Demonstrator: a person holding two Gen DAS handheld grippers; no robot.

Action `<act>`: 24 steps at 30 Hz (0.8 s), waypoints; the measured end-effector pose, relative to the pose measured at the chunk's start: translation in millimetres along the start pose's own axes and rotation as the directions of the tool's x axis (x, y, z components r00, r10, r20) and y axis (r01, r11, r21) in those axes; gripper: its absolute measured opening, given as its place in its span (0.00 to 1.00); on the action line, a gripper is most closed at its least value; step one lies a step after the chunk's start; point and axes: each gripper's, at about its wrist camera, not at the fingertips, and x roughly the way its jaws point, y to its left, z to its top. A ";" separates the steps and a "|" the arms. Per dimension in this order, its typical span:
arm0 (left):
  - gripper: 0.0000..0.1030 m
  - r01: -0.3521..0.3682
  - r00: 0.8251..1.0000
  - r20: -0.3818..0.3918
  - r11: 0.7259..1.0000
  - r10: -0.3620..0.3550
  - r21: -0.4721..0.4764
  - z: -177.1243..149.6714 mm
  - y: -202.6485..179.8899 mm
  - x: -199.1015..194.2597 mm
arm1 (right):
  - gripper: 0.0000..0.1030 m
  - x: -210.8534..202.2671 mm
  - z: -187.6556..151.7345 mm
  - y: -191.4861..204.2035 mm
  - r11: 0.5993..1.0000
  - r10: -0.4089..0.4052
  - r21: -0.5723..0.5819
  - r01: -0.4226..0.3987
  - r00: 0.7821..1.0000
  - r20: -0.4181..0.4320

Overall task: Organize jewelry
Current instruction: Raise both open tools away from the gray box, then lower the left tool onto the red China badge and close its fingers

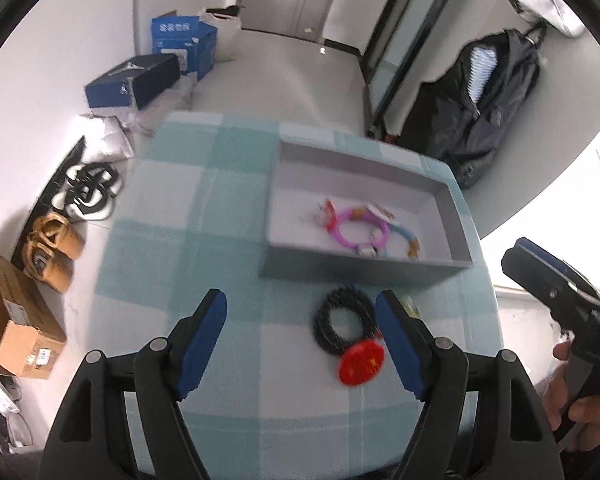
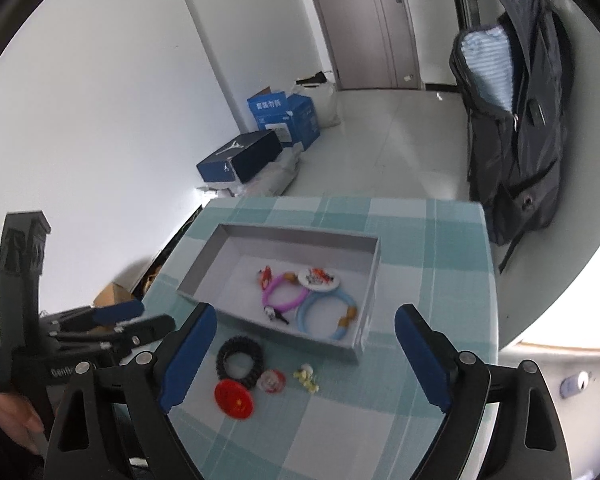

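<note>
Left tongs (image 1: 300, 314) hovering low over the checked surface (image 1: 172, 240), spread wide, gripping nothing; black coil ring (image 1: 342, 322) and red disc (image 1: 362, 364) sitting between the blue pads. Right tongs (image 2: 304, 330) held higher and angled down, also wide open and empty, with a bare hand (image 1: 572, 408) wrapped round the handle at the right edge of the left view.

Going left to right on the cloth: one black coil ring (image 2: 239, 362), one red disc (image 2: 233, 400), one small clear-and-red round charm (image 2: 271, 381), one yellowish-white trinket (image 2: 307, 377), all just in front of the grey tray (image 2: 370, 280). Inside the tray: one red charm (image 2: 265, 276), one pink ring (image 2: 286, 296), one white round badge (image 2: 319, 279), one light blue ring (image 2: 326, 316).

On the floor: two blue boxes (image 2: 286, 118), Chinese print too small to read, plus one dark shoebox (image 2: 240, 158) with a Jumpman logo. Black backpack (image 2: 512, 120) to the right.
</note>
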 end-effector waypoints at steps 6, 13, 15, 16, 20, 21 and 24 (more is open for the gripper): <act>0.73 0.017 0.997 -0.078 0.997 -0.011 0.074 -20.3 -18.5 17.4 | 0.89 -2.3 -20.4 -2.5 1.000 -0.022 0.013 0.023 0.999 -0.034; 0.73 -0.037 0.993 -0.110 0.989 0.053 0.140 -34.0 -35.3 32.8 | 0.89 -7.0 -51.9 -18.8 0.990 -0.038 0.134 0.049 0.996 -0.084; 0.73 -0.067 0.992 -0.090 0.985 0.082 0.158 -33.4 -39.5 32.6 | 0.89 -7.4 -55.5 -21.6 0.987 -0.038 0.152 0.053 0.995 -0.097; 0.73 -0.073 0.992 -0.088 0.984 0.088 0.162 -33.0 -38.4 34.1 | 0.89 -10.1 -56.8 -22.8 0.986 -0.043 0.154 0.058 0.995 -0.094; 0.73 -0.105 0.985 -0.118 0.981 0.125 0.161 -35.5 -38.4 47.4 | 0.89 -20.4 -56.3 -27.5 0.985 -0.057 0.160 0.067 0.996 -0.067; 0.73 -0.124 0.982 -0.122 0.978 0.145 0.169 -36.0 -39.4 49.6 | 0.89 -22.2 -56.7 -28.6 0.984 -0.058 0.166 0.067 0.996 -0.064; 0.73 -0.184 0.971 -0.109 0.959 0.211 0.215 -36.7 -44.6 54.5 | 0.89 -24.8 -58.5 -33.5 0.981 -0.058 0.181 0.068 0.996 -0.063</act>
